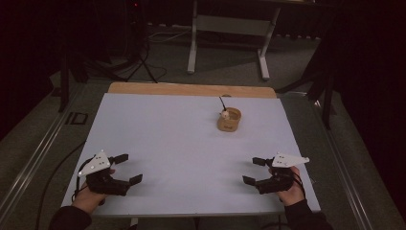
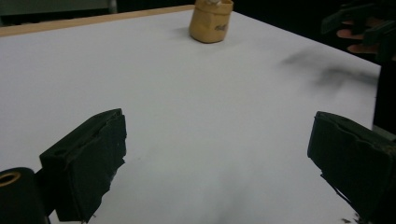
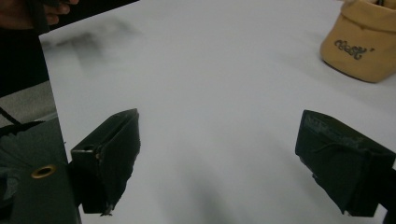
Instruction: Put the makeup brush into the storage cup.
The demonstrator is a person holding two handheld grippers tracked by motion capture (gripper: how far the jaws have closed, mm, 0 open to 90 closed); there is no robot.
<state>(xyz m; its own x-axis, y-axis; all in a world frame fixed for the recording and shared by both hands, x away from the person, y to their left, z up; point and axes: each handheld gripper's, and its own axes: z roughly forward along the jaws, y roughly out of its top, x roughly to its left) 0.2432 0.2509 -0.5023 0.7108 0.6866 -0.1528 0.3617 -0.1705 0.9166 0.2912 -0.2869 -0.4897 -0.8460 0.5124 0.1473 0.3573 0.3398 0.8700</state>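
Writing in dark cursive runs across the tan holder, too blurred to read. It sits at two o'clock on the white table. Left gripper and right gripper rest near six o'clock, jaws wide, empty.

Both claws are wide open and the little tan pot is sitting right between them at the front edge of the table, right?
Not quite. Both the left claw and the right claw are wide open, but the high view shows the tan pot sitting farther back on the white table, nearer the right claw's side, not between them.
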